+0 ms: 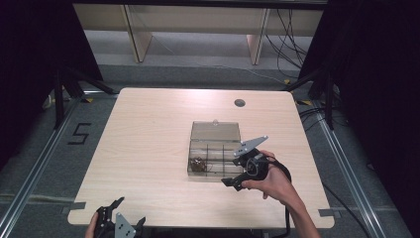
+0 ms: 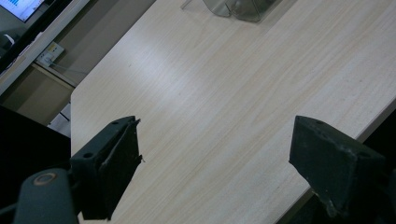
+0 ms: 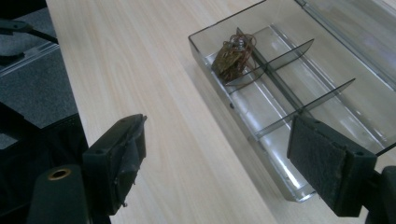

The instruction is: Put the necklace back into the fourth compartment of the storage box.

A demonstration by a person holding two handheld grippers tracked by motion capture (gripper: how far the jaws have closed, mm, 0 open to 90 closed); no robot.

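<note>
On the pale wood-grain table (image 1: 148,148), right of centre, sits a clear smoky plastic compartment box (image 1: 214,148) with hinged lid folded back flat behind it; thin dividers split the tray into several cells. A small brownish tangled object w/ reddish wire loops (image 3: 232,58) lies in the end cell at the box's left end in the high view; other cells appear empty. Exact nature of the object cannot be told. Right gripper (image 1: 246,172) is held just beside the box's near-right corner, jaws spread wide, nothing between them; in the right gripper view the box's front wall runs between the jaws. Left gripper (image 1: 115,220) rests at the table's near-left edge, well apart from the box, jaws also wide and empty. Handling est.: box is light, rigid, thin-walled, smooth, so likely to slide or tip if pushed; dividers and hinge probably fragile. Best hold: across an outer wall, or lid's free edge for closing. Object looks light, springy, prone to snag on dividers; pinch body, not wire loops.
</note>
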